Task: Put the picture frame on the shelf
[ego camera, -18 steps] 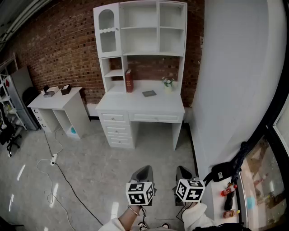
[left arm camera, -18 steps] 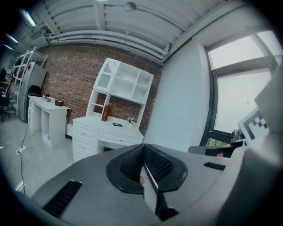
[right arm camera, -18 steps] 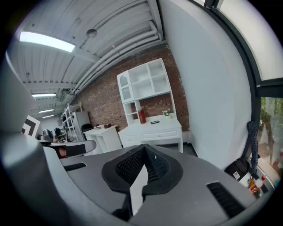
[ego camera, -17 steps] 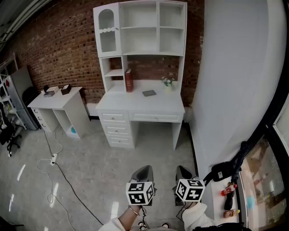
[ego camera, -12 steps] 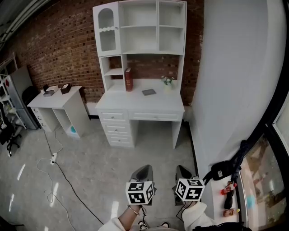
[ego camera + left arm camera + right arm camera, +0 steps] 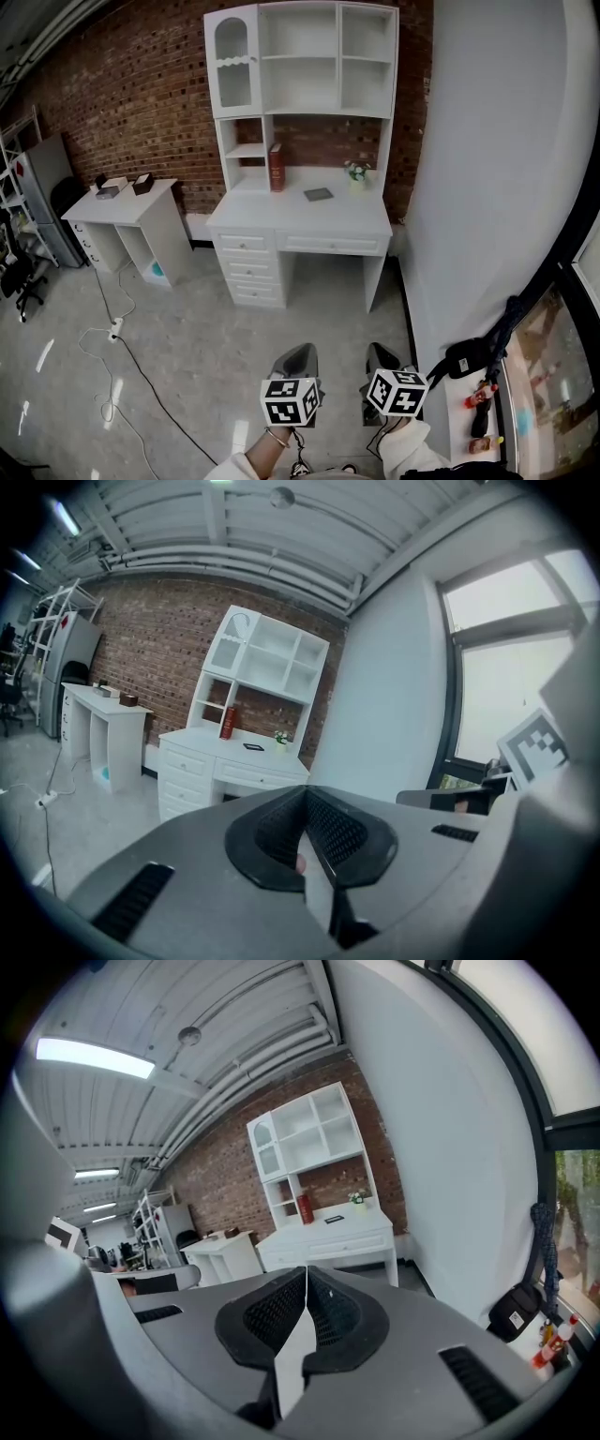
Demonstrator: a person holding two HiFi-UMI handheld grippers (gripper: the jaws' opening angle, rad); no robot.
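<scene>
The picture frame [image 6: 318, 194] is a small dark rectangle lying flat on the white desk [image 6: 281, 220], far across the room from me. It is tiny in the left gripper view [image 6: 253, 746] and the right gripper view [image 6: 335, 1218]. Above the desk rises the white shelf unit [image 6: 300, 56] with bare open compartments. My left gripper [image 6: 296, 359] and right gripper [image 6: 382, 358] hang side by side low over the floor, well short of the desk. The left gripper [image 6: 306, 799] has its jaws together with nothing between them. So does the right gripper [image 6: 307, 1274].
A red book [image 6: 277, 167] and a small potted plant [image 6: 356, 173] stand on the desk. A low white side table [image 6: 122, 202] is at the left and a cable [image 6: 112, 328] trails over the floor. A white wall [image 6: 487, 187] and a black bag [image 6: 464, 356] flank my right.
The head view has shifted slightly, so the desk and shelf sit a little further right and lower. Both grippers stay where they were, still shut.
</scene>
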